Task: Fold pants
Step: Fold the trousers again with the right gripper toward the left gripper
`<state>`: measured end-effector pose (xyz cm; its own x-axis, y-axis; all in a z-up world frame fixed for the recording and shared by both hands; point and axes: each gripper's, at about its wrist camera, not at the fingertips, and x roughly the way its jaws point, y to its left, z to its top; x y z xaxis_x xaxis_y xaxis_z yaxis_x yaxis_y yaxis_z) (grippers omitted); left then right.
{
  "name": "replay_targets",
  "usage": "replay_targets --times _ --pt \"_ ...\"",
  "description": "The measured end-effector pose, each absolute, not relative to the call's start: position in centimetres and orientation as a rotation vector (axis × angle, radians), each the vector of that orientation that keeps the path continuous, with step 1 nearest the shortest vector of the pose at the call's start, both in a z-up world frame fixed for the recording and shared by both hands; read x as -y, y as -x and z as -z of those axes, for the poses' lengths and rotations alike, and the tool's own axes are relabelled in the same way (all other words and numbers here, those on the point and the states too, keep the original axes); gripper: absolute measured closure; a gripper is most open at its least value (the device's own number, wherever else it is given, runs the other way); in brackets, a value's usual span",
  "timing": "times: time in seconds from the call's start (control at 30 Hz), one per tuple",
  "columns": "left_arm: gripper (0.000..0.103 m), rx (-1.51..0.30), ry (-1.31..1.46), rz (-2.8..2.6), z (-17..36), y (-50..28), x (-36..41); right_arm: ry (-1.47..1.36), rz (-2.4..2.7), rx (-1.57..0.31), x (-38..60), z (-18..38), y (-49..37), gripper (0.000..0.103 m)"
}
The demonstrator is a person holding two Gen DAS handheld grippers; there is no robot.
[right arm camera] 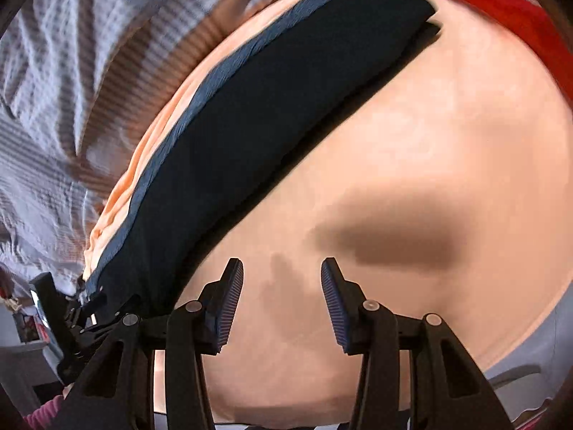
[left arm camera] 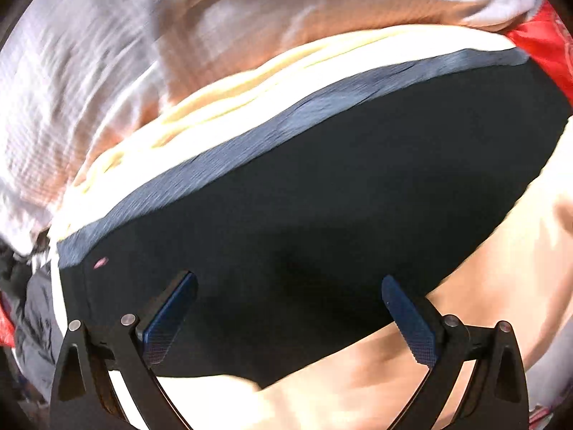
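No container appears in either view.

Left wrist view: the left gripper (left arm camera: 288, 304) has its jaws spread wide, and nothing is between the pads. It hangs over the dark pants (left arm camera: 304, 208), which lie flat as a folded band running from lower left to upper right. Whether the fingertips touch the cloth cannot be told. A ribbed blue waistband (left arm camera: 250, 136) forms the far long edge of the pants. A small pink mark (left arm camera: 100, 262) sits near the left end, just below the waistband.

Right wrist view: the right gripper (right arm camera: 282, 301) stands partly open with its pads clear of everything. It is over bare surface, beside the pants (right arm camera: 258, 125) and not touching them. The left gripper's black frame (right arm camera: 68, 322) shows at the left edge, by the near end of the pants.

Surface: the pants rest on a smooth peach sheet (right arm camera: 429, 165), which carries a soft dark shadow (right arm camera: 394, 240) ahead of the right gripper. Beyond the waistband lies a crumpled grey-white checked cover (left arm camera: 89, 71). A red cloth (right arm camera: 501, 3) lies at the far right end. The pictures are motion-blurred.
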<state>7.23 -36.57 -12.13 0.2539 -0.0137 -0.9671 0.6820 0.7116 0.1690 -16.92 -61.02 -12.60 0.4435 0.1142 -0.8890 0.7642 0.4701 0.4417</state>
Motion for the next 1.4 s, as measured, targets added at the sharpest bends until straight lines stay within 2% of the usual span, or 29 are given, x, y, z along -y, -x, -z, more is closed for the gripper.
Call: replay_targets --times 0.2,0.3,0.43,0.57,0.63,0.67,0.7,0.77,0.87,0.97,1.17,1.4 --pt "0.000 -1.241 -0.573 0.576 11.5 -6.2 43.7 -0.994 0.654 -0.947 67.7 10.7 18.6 0.054" --pt "0.000 -1.269 -0.528 0.568 11.8 -6.2 46.8 -0.968 0.699 -0.917 71.7 10.0 18.3 0.068" --pt "0.000 -1.292 -0.456 0.546 12.0 -6.4 49.8 -0.924 0.696 -0.906 75.2 9.9 16.8 0.069" --pt "0.000 -1.301 -0.497 0.512 14.1 -6.1 52.0 -0.903 0.676 -0.918 77.6 11.3 15.9 0.069" --pt "0.000 -1.341 -0.481 0.493 15.5 -6.3 52.1 -0.954 0.669 -0.931 78.3 12.9 15.9 0.075" --pt "0.000 -1.352 -0.450 0.487 15.7 -6.4 51.9 -0.982 0.666 -0.922 78.6 13.3 16.7 0.084" --pt "0.000 -1.369 -0.414 0.482 15.8 -6.6 51.6 -1.002 0.666 -0.905 78.8 13.4 17.3 0.085" --pt "0.000 -1.383 -0.396 0.486 15.9 -6.8 51.5 -1.019 0.649 -0.893 78.9 13.1 18.1 0.084" --pt "0.000 -1.386 -0.427 0.478 15.9 -7.1 52.2 -1.035 0.662 -0.893 78.7 12.4 19.1 0.072" --pt "0.000 -1.385 -0.437 0.467 15.9 -7.5 52.8 -1.225 0.549 -0.808 77.9 13.6 21.3 0.062" --pt "0.000 -1.369 -0.431 0.456 16.2 -6.1 53.5 -1.375 0.407 -0.754 75.8 16.9 21.9 0.062" --pt "0.000 -1.364 -0.440 0.452 16.2 -5.6 52.4 -1.408 0.353 -0.686 76.1 17.6 21.0 0.059"
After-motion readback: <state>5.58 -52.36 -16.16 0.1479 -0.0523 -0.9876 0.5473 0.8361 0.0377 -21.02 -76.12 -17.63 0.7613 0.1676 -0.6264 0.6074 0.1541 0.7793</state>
